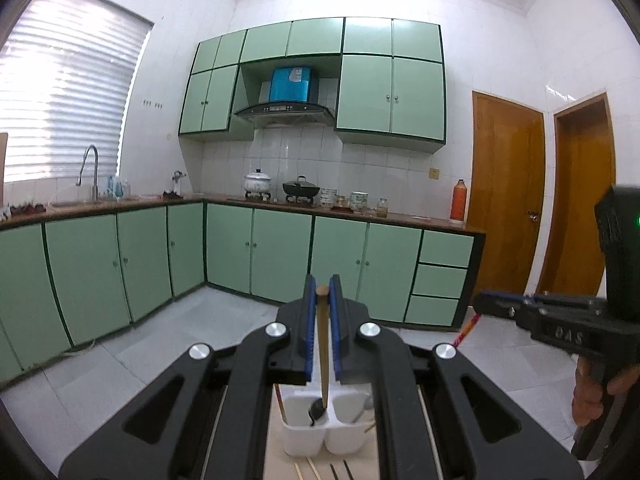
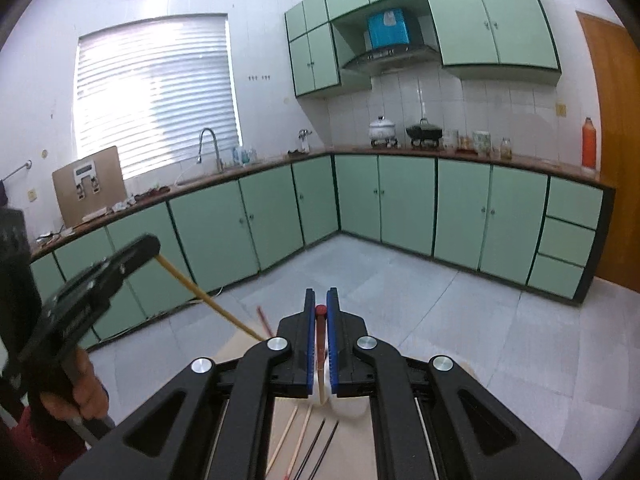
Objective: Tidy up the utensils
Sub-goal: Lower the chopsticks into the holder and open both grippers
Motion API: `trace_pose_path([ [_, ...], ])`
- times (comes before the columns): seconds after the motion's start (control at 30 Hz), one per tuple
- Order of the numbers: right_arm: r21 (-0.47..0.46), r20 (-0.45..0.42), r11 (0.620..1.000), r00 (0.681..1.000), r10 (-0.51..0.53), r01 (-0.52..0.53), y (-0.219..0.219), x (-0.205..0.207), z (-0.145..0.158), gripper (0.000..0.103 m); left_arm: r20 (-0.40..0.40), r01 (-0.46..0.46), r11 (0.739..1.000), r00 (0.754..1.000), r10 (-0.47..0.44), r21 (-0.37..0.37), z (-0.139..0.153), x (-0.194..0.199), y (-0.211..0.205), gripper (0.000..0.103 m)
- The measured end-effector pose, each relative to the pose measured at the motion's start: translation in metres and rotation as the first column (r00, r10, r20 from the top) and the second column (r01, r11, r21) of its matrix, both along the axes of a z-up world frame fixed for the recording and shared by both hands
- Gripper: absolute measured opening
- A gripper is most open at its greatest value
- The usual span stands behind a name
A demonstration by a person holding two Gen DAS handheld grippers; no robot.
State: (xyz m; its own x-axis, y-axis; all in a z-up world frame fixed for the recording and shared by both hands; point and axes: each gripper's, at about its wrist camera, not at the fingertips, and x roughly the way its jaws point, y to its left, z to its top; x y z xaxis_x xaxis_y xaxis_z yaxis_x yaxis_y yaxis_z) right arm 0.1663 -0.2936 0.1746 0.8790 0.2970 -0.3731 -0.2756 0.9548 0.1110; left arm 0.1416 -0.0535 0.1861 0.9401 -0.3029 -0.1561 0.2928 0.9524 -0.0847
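Left gripper [image 1: 321,292] was clenched on 1 tan chopstick [image 1: 323,360], right gripper [image 2: 321,309] on 1 red-tipped chopstick [image 2: 320,326]. Both sticks hung near-vertical; white holder [image 1: 320,436] sat directly below left jaws, nearer.

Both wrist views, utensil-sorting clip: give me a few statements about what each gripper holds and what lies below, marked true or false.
1. The left gripper is shut on a tan wooden chopstick. True.
2. The right gripper is open and empty. False: it is shut on a red-tipped chopstick.
3. A white divided holder sits below the left gripper. True.
4. No chopsticks are left on the table. False: light chopsticks and dark chopsticks lie there.
5. An orange thermos stands on the counter. True.
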Motion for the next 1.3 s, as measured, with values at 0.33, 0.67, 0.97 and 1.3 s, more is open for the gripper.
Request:
trace_pose_path([
  [0.33, -0.033, -0.074, 0.997, 0.995, -0.065, 0.063, 0.008, 0.059, -0.039, 0.005, -0.116, -0.035, 0.998, 0.992, 0.04, 0.046, -0.038, 0.063, -0.015, 0.006],
  [0.67, -0.055, -0.154, 0.997, 0.986, -0.059, 0.052, 0.01, 0.068, -0.078, 0.013, -0.212, -0.02, 0.995, 0.976, 0.04, 0.096, -0.075, 0.086, -0.017, 0.011],
  [0.97, -0.06, -0.048, 0.989, 0.989, -0.14, 0.137, -0.004, 0.024, -0.078, 0.047, -0.155, -0.039, 0.997, 0.987, 0.048, 0.059, -0.08, 0.042, 0.007, 0.046],
  [1.3, -0.033, 0.029, 0.97, 0.97, -0.242, 0.242, -0.005, -0.057, -0.133, 0.06, -0.141, -0.127, 0.992, 0.982, 0.128, 0.017, -0.133, -0.027, 0.021, 0.06],
])
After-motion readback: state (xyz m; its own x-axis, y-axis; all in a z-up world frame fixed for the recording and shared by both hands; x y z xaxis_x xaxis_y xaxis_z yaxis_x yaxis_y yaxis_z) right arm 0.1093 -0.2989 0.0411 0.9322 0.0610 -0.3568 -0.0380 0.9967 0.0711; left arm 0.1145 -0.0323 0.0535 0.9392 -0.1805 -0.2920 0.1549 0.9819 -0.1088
